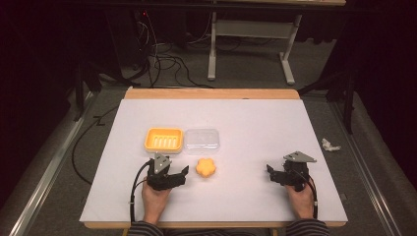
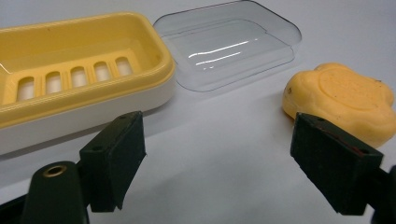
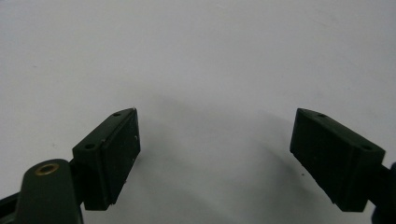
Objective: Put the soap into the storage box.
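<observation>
Black jaws of the left gripper (image 2: 217,158) stand apart, holding nothing, with the orange flower-shaped soap (image 2: 343,100) just beyond the right-hand jaw. A careless close could nudge it aside rather than catch it. Beyond sit the yellow soap dish (image 2: 88,70) and clear lid (image 2: 233,42), apparently touching. The right gripper (image 3: 215,154) gapes over bare table (image 3: 196,56).

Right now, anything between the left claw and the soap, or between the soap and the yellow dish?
Nothing visible. The left claw is open over bare table, with the soap just past its right jaw. The soap dish lies apart from the soap, and the clear lid sits behind that gap, not in it.
</observation>
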